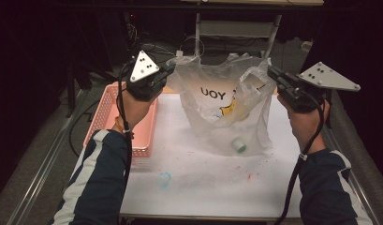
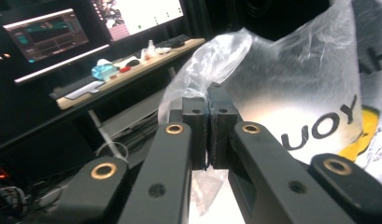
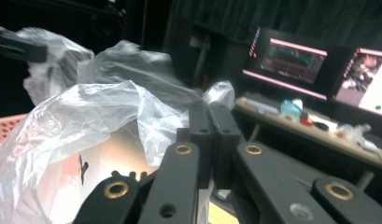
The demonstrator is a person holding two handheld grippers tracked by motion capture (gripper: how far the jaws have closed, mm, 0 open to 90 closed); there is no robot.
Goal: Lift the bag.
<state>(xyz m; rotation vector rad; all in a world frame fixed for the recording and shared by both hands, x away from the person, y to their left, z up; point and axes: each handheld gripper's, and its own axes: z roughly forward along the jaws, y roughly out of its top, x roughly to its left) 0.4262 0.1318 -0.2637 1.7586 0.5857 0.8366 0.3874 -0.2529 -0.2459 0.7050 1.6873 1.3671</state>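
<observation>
Plastic bag (image 1: 222, 108), mirrored "YOU" print, between hand-held grippers

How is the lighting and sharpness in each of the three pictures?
High view: dark room, the white table lit, the plastic bag glaring slightly. Left gripper view: bright patch on the bag, screens soft. Right gripper view: dim, the bag blurred, monitors glowing.

The thin, translucent, crinkled plastic bag (image 1: 226, 105) gleams glossy. Left of the bag, the pink perforated plastic basket (image 1: 141, 136) looks matt. Beneath the bag, the white table top (image 1: 198, 178) is matt and stained. Both grippers' black jaws look matt, with brass-coloured rivets.
</observation>
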